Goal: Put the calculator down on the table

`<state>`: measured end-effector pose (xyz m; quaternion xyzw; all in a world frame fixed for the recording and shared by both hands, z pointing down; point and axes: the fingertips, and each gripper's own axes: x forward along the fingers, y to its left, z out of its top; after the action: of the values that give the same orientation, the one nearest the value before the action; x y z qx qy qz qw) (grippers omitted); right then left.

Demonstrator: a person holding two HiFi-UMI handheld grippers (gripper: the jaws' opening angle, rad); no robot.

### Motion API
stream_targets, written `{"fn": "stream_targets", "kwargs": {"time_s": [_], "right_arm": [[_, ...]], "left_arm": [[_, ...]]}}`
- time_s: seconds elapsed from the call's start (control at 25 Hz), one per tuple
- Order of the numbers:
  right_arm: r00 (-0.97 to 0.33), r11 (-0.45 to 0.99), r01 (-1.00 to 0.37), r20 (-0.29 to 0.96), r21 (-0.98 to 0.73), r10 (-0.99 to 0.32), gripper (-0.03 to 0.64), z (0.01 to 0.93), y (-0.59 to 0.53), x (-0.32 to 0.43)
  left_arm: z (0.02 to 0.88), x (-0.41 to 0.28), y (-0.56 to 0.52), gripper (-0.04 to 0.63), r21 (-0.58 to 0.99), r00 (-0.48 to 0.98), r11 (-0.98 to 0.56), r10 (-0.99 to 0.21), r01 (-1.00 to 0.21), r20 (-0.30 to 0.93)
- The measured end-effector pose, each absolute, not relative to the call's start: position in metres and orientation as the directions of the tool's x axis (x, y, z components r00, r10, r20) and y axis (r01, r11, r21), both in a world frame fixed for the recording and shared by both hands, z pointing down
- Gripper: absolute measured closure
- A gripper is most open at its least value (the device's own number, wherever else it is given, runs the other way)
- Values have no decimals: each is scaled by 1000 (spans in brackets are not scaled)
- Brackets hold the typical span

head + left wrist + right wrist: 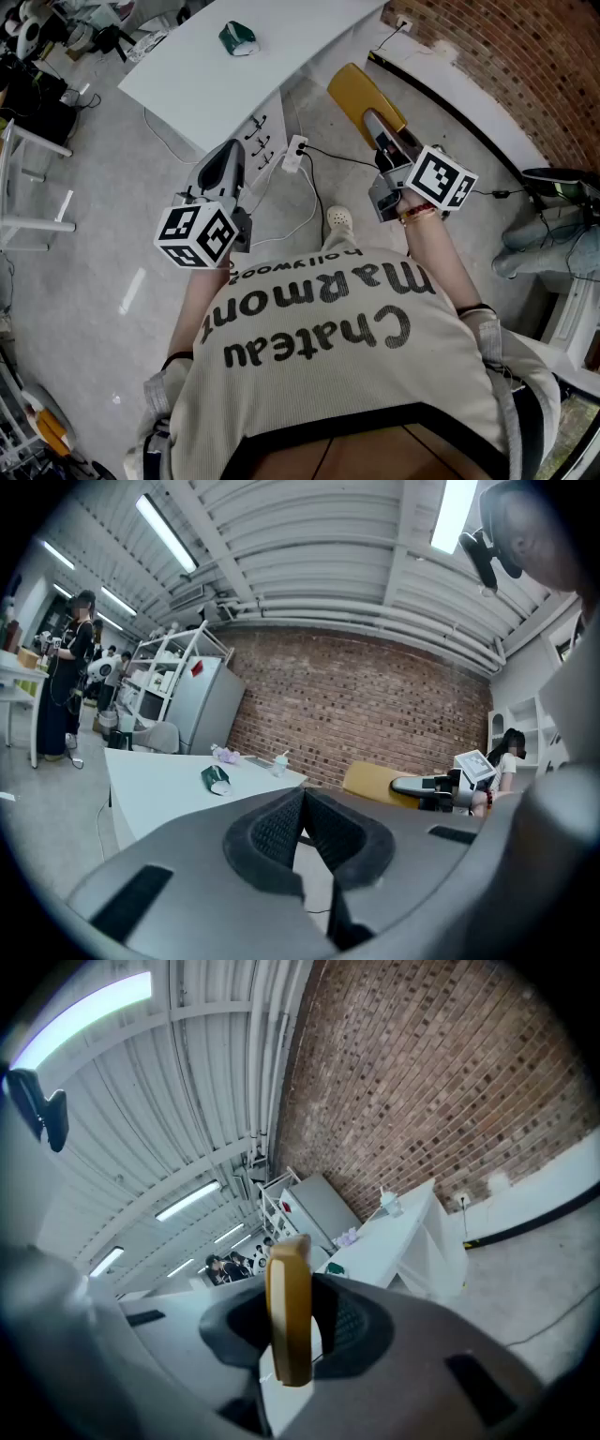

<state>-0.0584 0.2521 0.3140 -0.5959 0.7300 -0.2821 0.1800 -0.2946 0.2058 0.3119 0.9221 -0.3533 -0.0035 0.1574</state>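
Observation:
The calculator (359, 97) is a flat yellow slab, held out over the floor to the right of the white table (192, 77). My right gripper (377, 127) is shut on its near end. In the right gripper view the calculator (289, 1309) stands edge-on between the dark pads (349, 1318). The left gripper view shows the calculator (373, 782) from the side, level with the table top (164, 785). My left gripper (223, 161) hovers over the floor near the table's corner, and its jaws (302, 803) are shut with nothing in them.
A green and white object (238, 38) lies on the table. A white power strip (294, 154) and cables lie on the floor beside the table's side panel. A brick wall (511, 56) runs along the right. People stand far off at the left (64, 672).

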Motion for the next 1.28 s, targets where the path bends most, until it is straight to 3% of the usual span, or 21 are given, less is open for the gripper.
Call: {"fn": "stream_targets", "kwargs": {"time_s": [0.52, 0.84, 1.28], "right_arm": [[-241, 140, -750, 70, -646, -968, 529, 316, 183, -8], [-317, 225, -735, 30, -640, -948, 529, 297, 116, 50], [-397, 273, -733, 65, -623, -915, 529, 307, 43, 125]], "left_arm": [[302, -252, 140, 592, 297, 725, -676, -683, -674, 91], [287, -192, 82, 592, 307, 687, -641, -725, -703, 60], [293, -121, 26, 592, 332, 611, -564, -791, -756, 48]]}}
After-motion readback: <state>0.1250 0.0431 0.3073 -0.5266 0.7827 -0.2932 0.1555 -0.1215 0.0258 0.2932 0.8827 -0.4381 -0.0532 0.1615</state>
